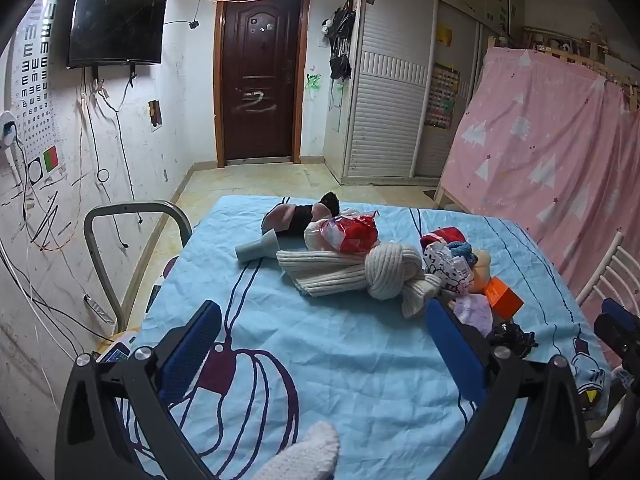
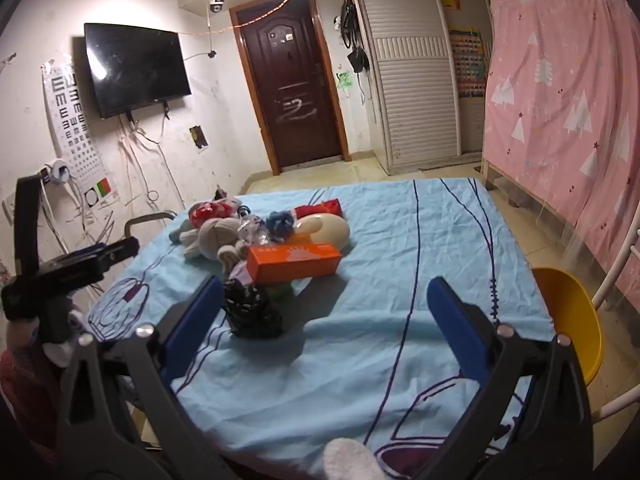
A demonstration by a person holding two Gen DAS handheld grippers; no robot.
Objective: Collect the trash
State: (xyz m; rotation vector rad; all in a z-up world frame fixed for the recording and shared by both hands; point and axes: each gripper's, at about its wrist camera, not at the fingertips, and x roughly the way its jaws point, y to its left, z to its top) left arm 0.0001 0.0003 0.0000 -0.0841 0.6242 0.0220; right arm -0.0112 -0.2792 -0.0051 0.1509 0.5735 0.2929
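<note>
A heap of odds and ends lies on the table under a light blue cloth [image 1: 320,360]: a cream knitted scarf [image 1: 360,272], a red and white plastic bag [image 1: 352,232], an orange box [image 2: 294,262], a crumpled black plastic bag [image 2: 252,312], a grey cup [image 1: 258,248] on its side. My left gripper [image 1: 324,332] hovers open over the near cloth, short of the scarf, nothing between its blue fingers. My right gripper [image 2: 324,312] is open too, its left finger [image 2: 196,320] just beside the black bag [image 1: 510,338].
A grey chair back [image 1: 132,220] stands at the table's left edge, a yellow chair [image 2: 572,320] at its right. Behind are a dark door [image 1: 260,80], a wall TV [image 1: 116,20], white wardrobes [image 2: 412,72] and a pink sheet [image 2: 560,100]. Gloved fingertips show at both frames' bottom edges.
</note>
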